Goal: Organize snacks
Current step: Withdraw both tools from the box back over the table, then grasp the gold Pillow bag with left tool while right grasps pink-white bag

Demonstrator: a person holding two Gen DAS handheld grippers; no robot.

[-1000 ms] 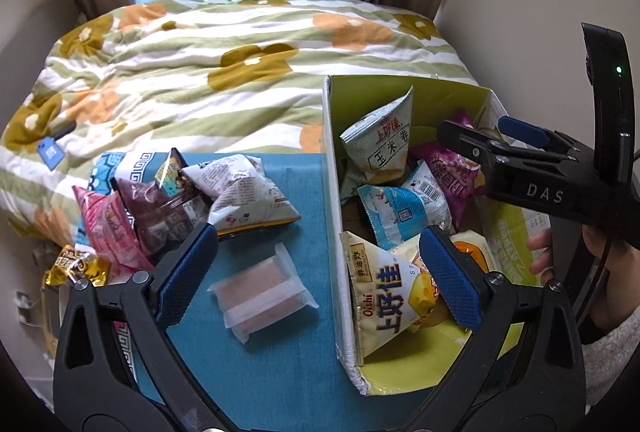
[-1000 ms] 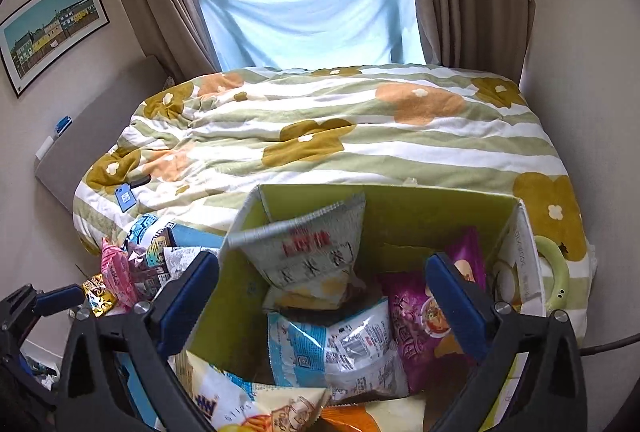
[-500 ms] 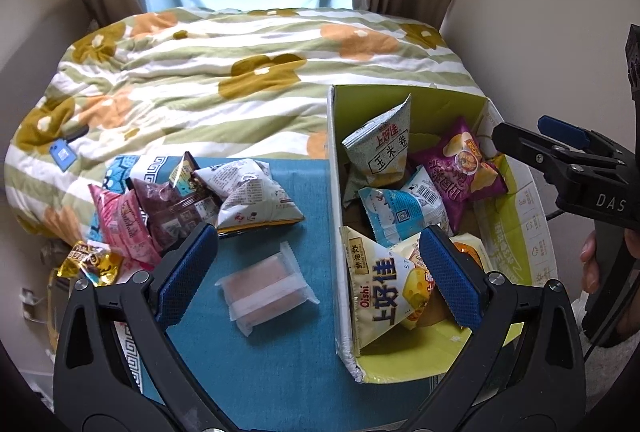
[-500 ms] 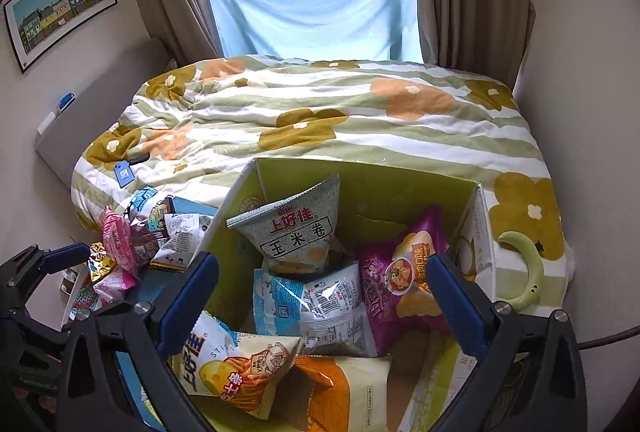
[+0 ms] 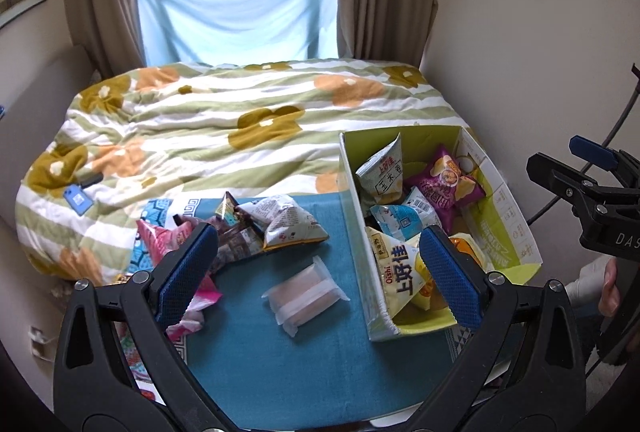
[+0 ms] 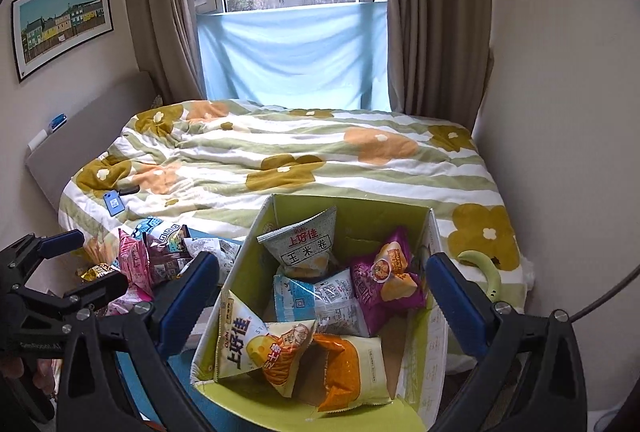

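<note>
Blue-padded jaws of the left gripper stand wide apart, empty, above the teal table, a clear-wrapped pink snack lying between them at 12 o'clock. Loose snack packets heap at 11 o'clock; the green cardboard box of chip bags sits at 2 o'clock. Right gripper, jaws likewise spread and empty, hovers over that box.

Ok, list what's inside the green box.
Box holds five visible bags: grey, purple, blue, yellow cheese and orange. They overlap, so anything beneath them and most of the floor is hidden.
</note>
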